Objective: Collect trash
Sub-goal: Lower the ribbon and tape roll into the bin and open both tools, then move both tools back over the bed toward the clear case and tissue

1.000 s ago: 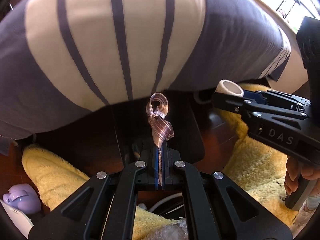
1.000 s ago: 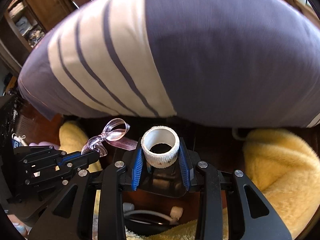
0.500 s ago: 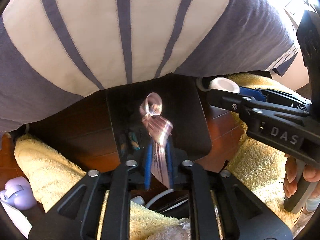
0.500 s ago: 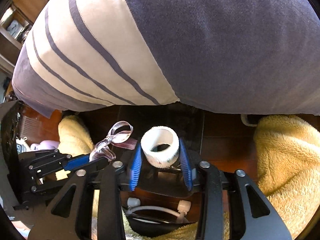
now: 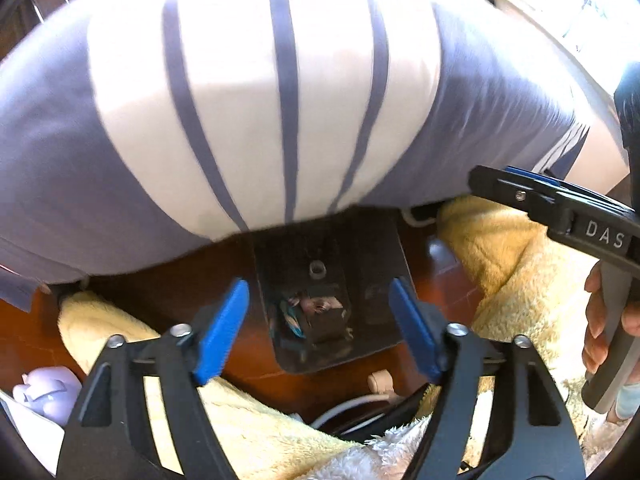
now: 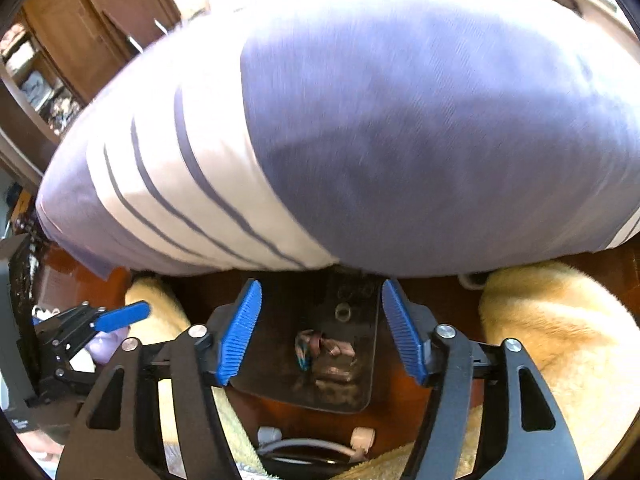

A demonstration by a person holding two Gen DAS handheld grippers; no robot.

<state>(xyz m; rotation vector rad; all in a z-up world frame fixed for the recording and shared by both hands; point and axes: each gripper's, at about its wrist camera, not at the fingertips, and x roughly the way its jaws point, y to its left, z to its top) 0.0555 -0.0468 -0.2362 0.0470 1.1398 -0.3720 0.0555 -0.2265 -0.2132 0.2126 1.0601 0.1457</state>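
Below both grippers stands a dark rectangular bin (image 5: 380,276) on the wooden floor. At its bottom lie a crumpled pinkish ribbon (image 5: 298,304) and a small white tape ring (image 5: 317,269); the right wrist view also shows the ribbon (image 6: 322,344) and the ring (image 6: 343,313). My left gripper (image 5: 318,292) hangs above the bin, its jaws opening with nothing between the blue pads. My right gripper (image 6: 322,292) is likewise opening and empty over the bin (image 6: 280,376). The right gripper (image 5: 516,186) shows side-on in the left view, the left gripper (image 6: 128,314) in the right view.
A big grey and cream striped cushion (image 5: 280,100) bulges over the bin's far side. Yellow fluffy cloth (image 5: 512,256) lies on both sides of the bin. A white cable (image 5: 352,404) sits near my fingers, a lilac object (image 5: 44,392) at lower left. A hand (image 5: 600,328) holds the right grip.
Both grippers opened and rose a little. The ribbon left the left jaws and the tape ring left the right jaws; both now lie in the bin.
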